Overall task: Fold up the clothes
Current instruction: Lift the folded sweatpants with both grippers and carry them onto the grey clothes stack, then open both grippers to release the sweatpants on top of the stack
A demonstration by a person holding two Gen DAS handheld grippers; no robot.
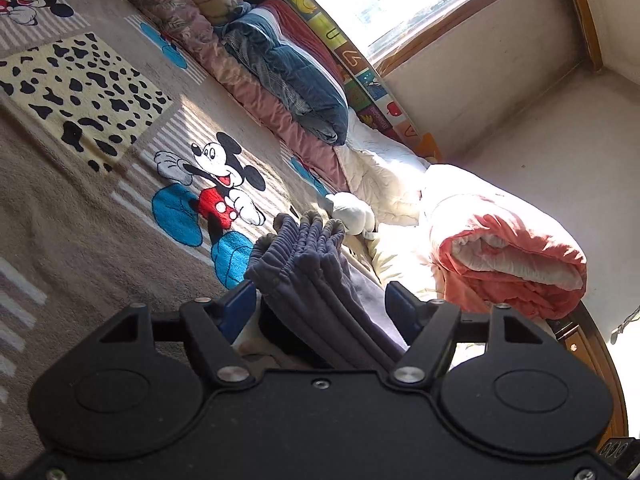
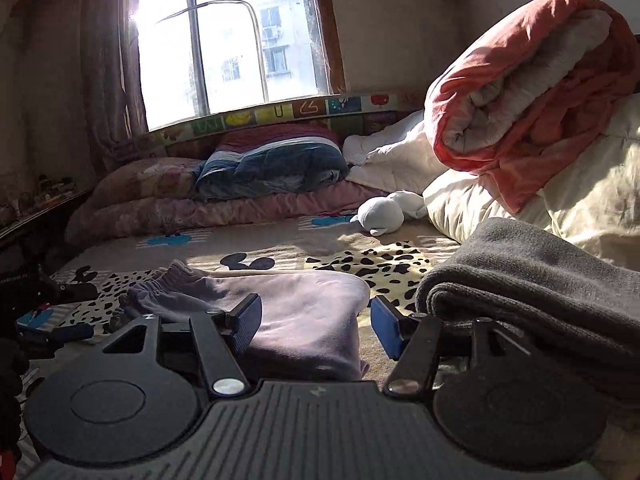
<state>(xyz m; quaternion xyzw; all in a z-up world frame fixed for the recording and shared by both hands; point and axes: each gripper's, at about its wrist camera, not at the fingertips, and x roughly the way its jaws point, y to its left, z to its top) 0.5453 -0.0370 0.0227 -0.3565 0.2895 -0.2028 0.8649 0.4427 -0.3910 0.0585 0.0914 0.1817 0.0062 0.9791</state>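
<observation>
Between both spread grippers — left gripper (image 1: 322,304), right gripper (image 2: 316,326) — lie purple trousers (image 2: 304,312), ungripped. Waistband (image 1: 304,240) at twelve o'clock, probably bunched for folding.

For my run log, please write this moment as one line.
task: fold clothes | left gripper: open around purple trousers waistband | right gripper: open over trousers | grey folded garment: right of the trousers

The left wrist view, rolled sideways, looks close along the blanket (image 1: 100,208); the right sits low, facing the window (image 2: 224,40) (both share the coral quilt (image 1: 516,256)).
</observation>
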